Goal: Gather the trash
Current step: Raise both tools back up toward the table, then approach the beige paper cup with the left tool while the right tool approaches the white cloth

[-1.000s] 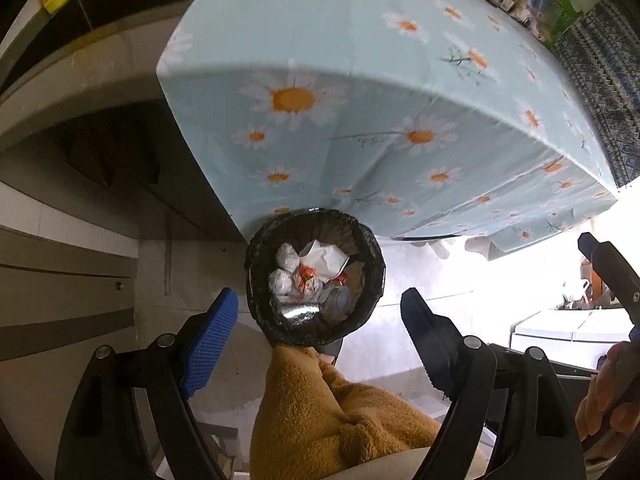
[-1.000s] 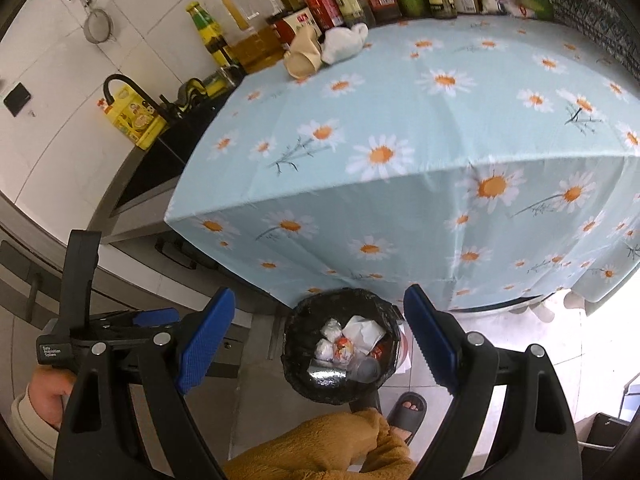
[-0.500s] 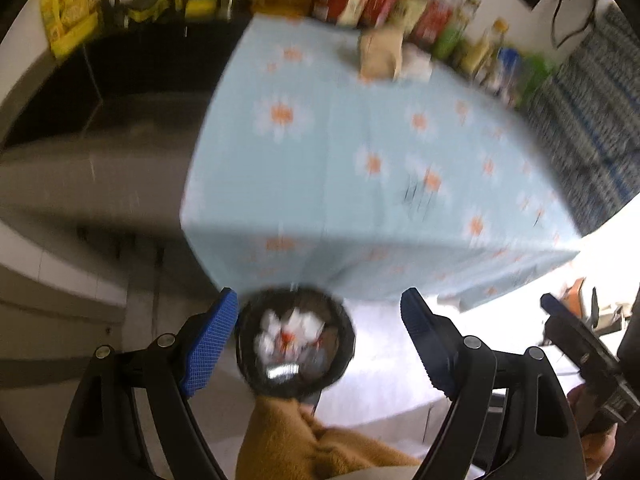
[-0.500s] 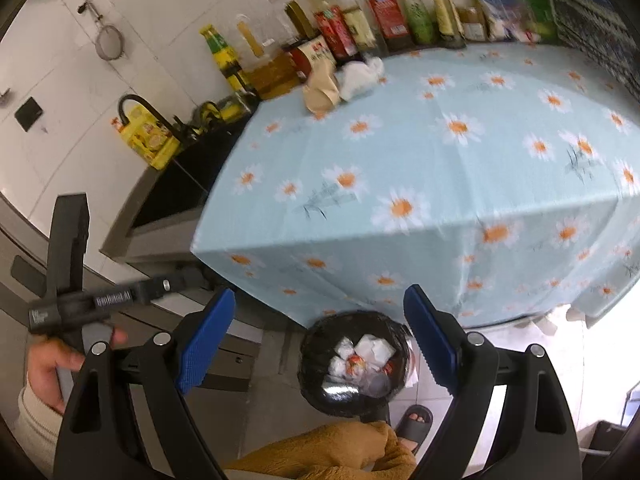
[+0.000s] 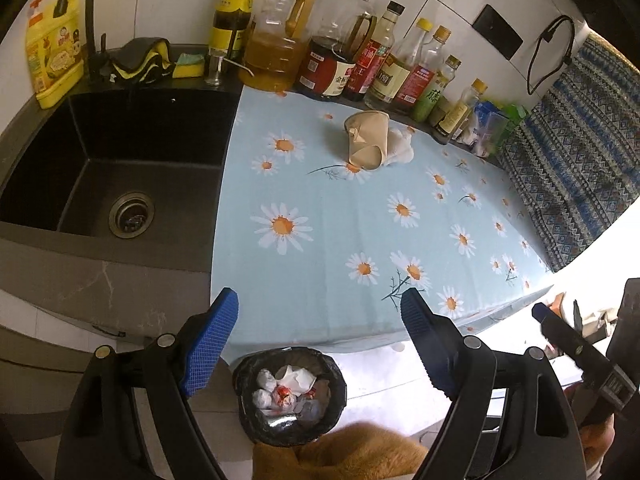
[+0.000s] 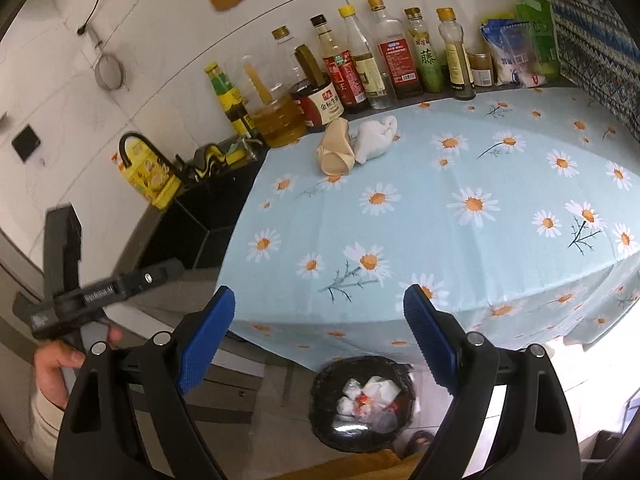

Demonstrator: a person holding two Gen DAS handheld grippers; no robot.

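A crumpled brown paper cup (image 5: 366, 142) (image 6: 336, 152) and a white crumpled tissue (image 5: 400, 148) (image 6: 376, 138) lie together at the back of the daisy tablecloth (image 5: 340, 248) (image 6: 460, 240). A black-lined trash bin (image 5: 290, 396) (image 6: 364, 400) holding wrappers and tissues stands on the floor below the table's front edge. My left gripper (image 5: 320, 344) is open and empty above the bin. My right gripper (image 6: 320, 340) is open and empty, near the table's front edge.
A black sink (image 5: 116, 168) with a faucet sits left of the table. A row of oil and sauce bottles (image 5: 340, 60) (image 6: 360, 72) lines the back wall. A patterned blue cloth (image 5: 580, 160) hangs at the right.
Both grippers have risen and tilted up from the bin, so the tabletop, cup and tissue have come into view. Both stay open and empty.
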